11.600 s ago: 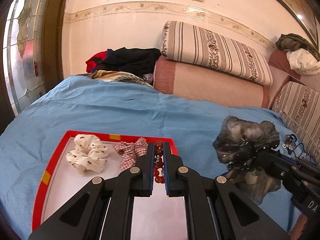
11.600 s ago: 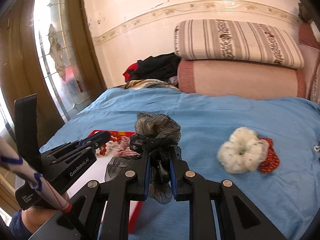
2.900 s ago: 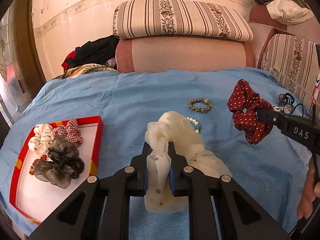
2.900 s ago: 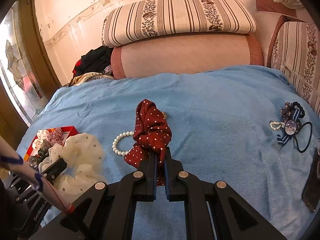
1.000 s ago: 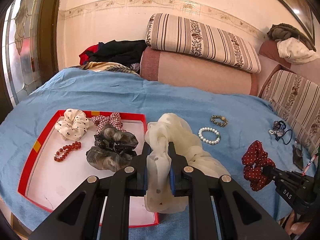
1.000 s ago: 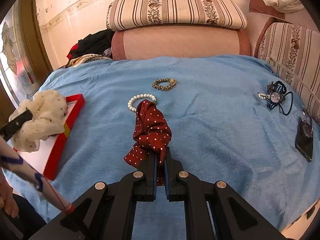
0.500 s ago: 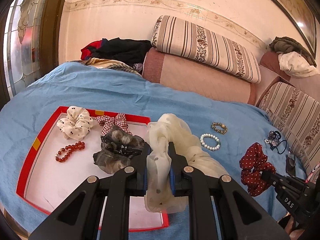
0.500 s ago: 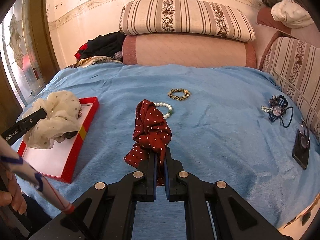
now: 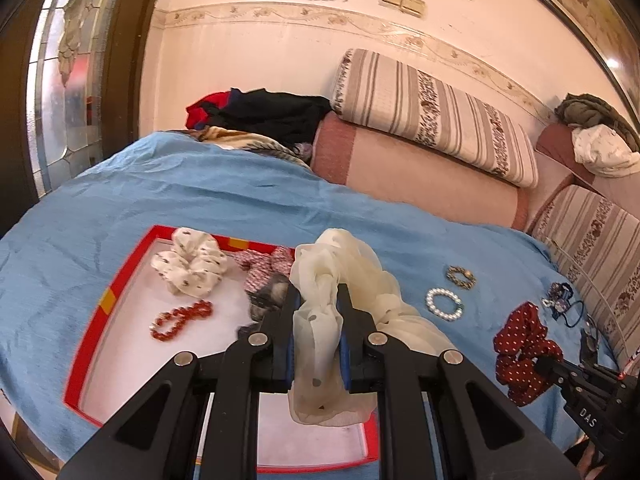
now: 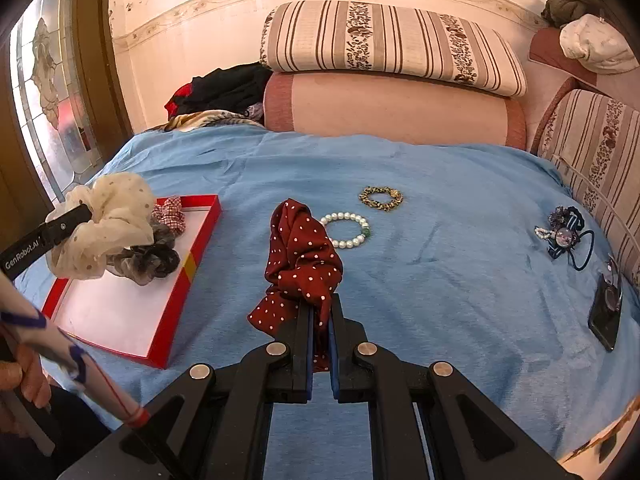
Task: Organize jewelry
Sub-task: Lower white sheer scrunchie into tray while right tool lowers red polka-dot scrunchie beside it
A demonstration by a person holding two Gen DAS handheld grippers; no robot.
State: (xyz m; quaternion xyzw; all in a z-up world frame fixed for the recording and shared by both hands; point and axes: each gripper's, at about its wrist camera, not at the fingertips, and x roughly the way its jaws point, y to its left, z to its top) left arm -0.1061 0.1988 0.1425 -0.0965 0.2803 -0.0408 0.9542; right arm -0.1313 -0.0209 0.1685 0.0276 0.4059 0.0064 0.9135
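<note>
Scrunchies hang clamped in both grippers: the cream scrunchie [image 9: 320,320] in the left gripper [image 9: 318,338] above the red tray [image 9: 86,344]. Right of the tray, the right gripper [image 10: 320,344] pinches the red dotted scrunchie [image 10: 302,260].

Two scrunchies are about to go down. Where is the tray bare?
The red tray is bare along its near half, below the red bead bracelet. Its far end is crowded: white scrunchie, checked scrunchie, grey scrunchie.
</note>
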